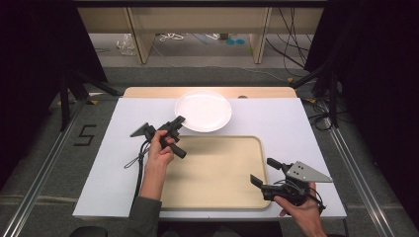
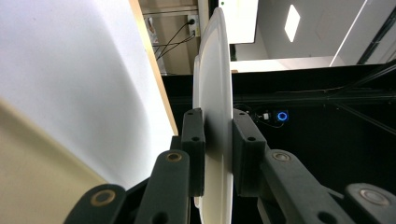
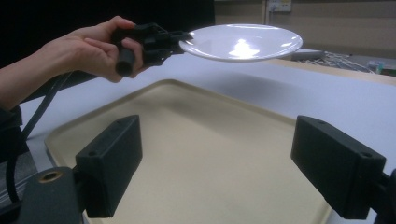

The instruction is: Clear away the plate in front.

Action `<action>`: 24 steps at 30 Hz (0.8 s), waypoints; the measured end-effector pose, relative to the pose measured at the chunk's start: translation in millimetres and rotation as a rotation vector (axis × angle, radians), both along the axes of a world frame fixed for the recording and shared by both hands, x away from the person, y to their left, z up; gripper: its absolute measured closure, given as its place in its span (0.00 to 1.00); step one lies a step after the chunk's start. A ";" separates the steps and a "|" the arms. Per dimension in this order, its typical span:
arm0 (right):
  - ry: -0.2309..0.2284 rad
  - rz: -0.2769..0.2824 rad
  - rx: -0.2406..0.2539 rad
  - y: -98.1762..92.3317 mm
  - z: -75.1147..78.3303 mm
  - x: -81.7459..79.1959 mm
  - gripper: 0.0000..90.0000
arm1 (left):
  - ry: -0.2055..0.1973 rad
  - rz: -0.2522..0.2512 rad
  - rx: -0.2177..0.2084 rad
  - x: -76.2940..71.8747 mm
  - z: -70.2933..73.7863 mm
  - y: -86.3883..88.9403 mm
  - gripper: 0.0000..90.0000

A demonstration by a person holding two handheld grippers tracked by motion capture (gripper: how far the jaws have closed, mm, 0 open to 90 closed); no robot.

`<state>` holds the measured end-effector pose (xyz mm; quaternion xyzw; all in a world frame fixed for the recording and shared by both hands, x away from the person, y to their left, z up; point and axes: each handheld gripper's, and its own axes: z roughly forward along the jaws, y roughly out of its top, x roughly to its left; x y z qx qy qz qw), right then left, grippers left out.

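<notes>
Right gripper [image 1: 260, 172] fingers spread wide over tray [image 1: 217, 173]; left gripper [image 1: 179, 120] pinches raised plate [image 1: 203, 110].

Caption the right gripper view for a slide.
Left gripper holds a white plate by its rim above the beige tray.

The high view looks forward and down from above the near edge, taking in the whole white table [image 1: 306, 128], the beige tray [image 1: 217, 173] near its middle, and the floor beyond the far edge. The left gripper view rides rolled on its side, very close behind its own jaws, looking along the white plate [image 2: 215, 93] seen edge-on, with table and tray to its left. The right gripper view sits low at the near right, facing left and far across the tray [image 3: 210, 154] toward the plate [image 3: 243, 42] and the left hand [image 3: 88, 46]. All three views share plate, tray and table.
</notes>
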<state>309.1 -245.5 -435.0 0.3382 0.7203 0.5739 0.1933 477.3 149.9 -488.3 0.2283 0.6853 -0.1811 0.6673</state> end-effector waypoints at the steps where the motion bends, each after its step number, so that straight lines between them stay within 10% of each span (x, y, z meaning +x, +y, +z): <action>1: -0.003 0.007 0.004 -0.1 -0.1 0.2 0.19 | -0.003 0.001 -0.005 -4.0 0.5 1.0 0.86; 24: 0.008 0.010 -0.019 -0.5 -0.1 0.4 0.19 | -0.038 -0.004 -0.065 -97.4 -17.2 15.5 0.84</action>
